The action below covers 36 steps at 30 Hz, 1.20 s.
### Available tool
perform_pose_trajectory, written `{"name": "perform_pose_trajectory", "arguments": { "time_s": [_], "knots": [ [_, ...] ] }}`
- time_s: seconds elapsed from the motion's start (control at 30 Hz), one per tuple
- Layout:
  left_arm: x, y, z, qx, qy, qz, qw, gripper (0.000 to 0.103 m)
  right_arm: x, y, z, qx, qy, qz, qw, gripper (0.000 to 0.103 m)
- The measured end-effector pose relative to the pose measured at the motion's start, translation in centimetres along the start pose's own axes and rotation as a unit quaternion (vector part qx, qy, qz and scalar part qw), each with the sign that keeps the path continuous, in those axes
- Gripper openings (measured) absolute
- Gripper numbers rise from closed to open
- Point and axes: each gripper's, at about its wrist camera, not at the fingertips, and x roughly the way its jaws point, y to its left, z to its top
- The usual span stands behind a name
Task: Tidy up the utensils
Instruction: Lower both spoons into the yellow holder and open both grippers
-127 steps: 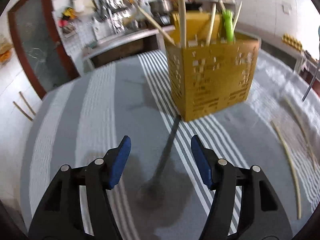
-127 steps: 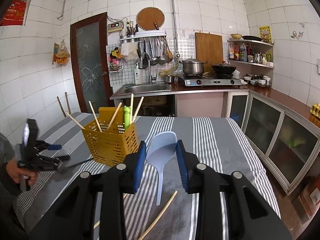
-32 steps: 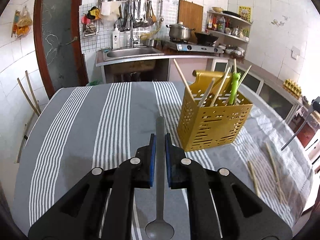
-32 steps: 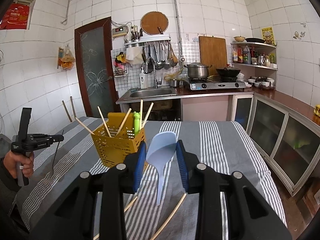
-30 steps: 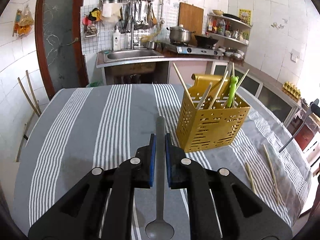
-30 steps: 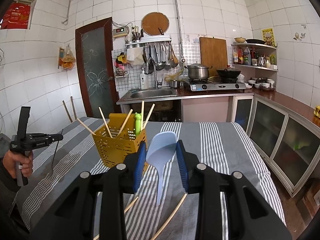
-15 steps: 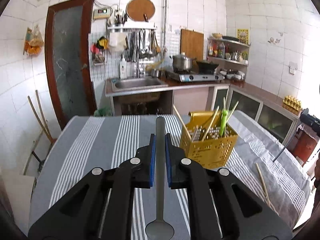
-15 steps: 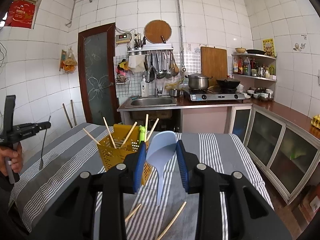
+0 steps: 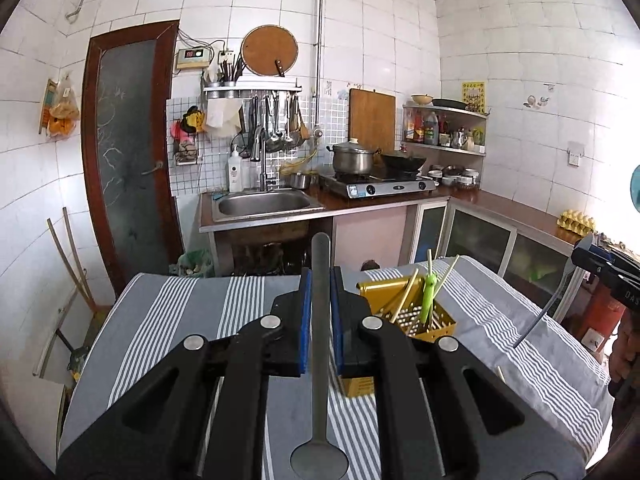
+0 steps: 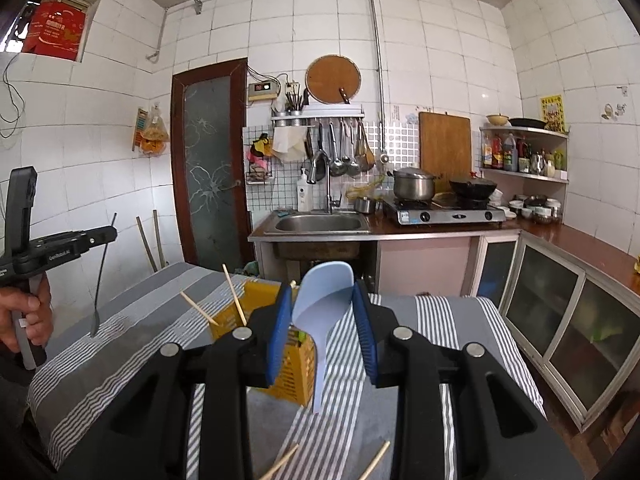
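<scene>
My left gripper [image 9: 320, 312] is shut on a grey metal spoon [image 9: 320, 360], handle pointing forward, bowl toward the camera, held high above the table. The yellow perforated utensil basket [image 9: 416, 320] stands below and right of it, holding chopsticks and a green utensil [image 9: 429, 294]. My right gripper [image 10: 322, 320] is shut on a light blue plastic scoop [image 10: 322, 320], also raised above the table, with the basket [image 10: 294, 364] partly hidden behind its left finger. The left gripper with the spoon hanging down shows at far left in the right wrist view [image 10: 96, 236].
The table has a grey striped cloth [image 10: 120, 344]. Loose chopsticks [image 10: 374, 460] lie on it near the right gripper. A sink [image 9: 264, 204], stove and cabinets line the back wall. A door [image 9: 128, 152] is at left.
Both grippers have risen higher above the table with their utensils held; the basket now looks smaller and lower in both views. The grips are unchanged.
</scene>
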Motion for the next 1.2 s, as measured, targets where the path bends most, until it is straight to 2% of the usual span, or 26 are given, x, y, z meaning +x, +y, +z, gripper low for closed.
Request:
{"name": "perform_pose_trajectory", "arguments": {
  "time_s": [0.67, 1.2],
  "knots": [
    [2.8, -1.5, 4.4, -0.007, -0.043, -0.014, 0.999, 0.008, 3.2, 1.3, 3.1, -0.029, -0.023, 0.019, 0.999, 0.031],
    [7.7, -4.9, 7.1, -0.012, -0.056, -0.07, 0.9959, 0.008, 6.9, 2.0, 4.7, -0.028, -0.032, 0.047, 0.998, 0.031]
  ]
}}
